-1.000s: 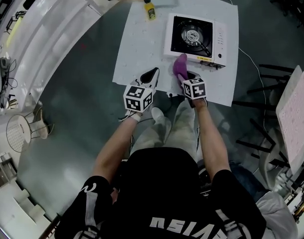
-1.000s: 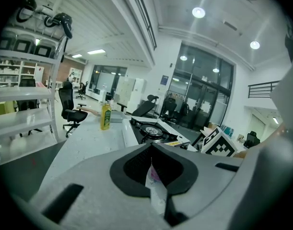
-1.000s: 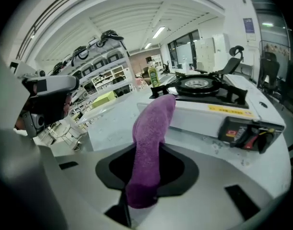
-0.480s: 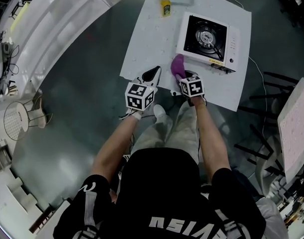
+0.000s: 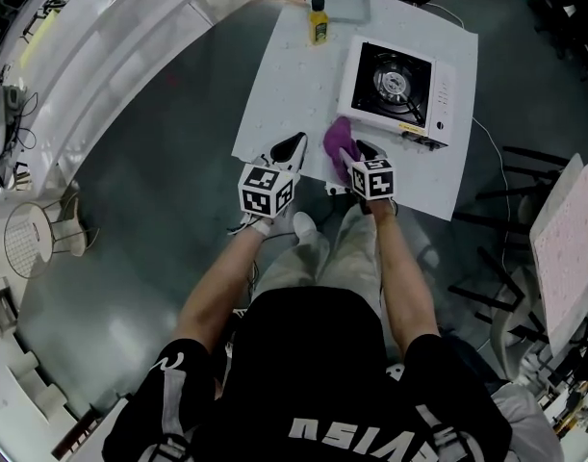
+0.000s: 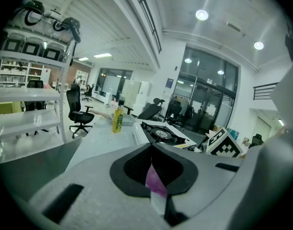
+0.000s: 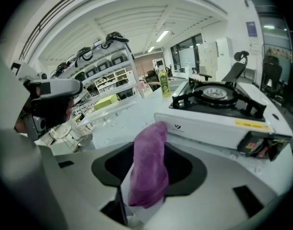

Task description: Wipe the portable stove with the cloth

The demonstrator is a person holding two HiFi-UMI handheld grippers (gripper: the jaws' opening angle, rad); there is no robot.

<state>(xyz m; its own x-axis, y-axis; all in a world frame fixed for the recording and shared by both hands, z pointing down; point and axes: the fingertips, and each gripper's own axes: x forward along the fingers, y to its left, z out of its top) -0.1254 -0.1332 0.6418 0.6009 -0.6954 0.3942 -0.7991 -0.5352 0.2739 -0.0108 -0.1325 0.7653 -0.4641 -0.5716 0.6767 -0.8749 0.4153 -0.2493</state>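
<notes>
The portable stove (image 5: 395,85), white with a black burner top, stands on the white table sheet (image 5: 284,94); its front face also fills the right gripper view (image 7: 218,109). The purple cloth (image 5: 337,142) lies bunched just before the stove's near left corner. My right gripper (image 5: 354,157) points at it. Its jaws have just been opening, and the cloth (image 7: 148,169) stands loosely between them, draped over the gap. My left gripper (image 5: 292,146) hovers to the left of the cloth, jaws together on nothing. Through its slit (image 6: 152,150) only a sliver of purple shows.
A yellow bottle (image 5: 319,19) and a shallow tray (image 5: 342,3) sit at the table's far edge, left of the stove. The stove's cord trails off the right side. Grey floor surrounds the table, with shelving at the far left.
Both grippers have drawn back a little from the stove. The cloth, earlier pinched upright against the stove's front, now sits wider and looser between the right jaws.
</notes>
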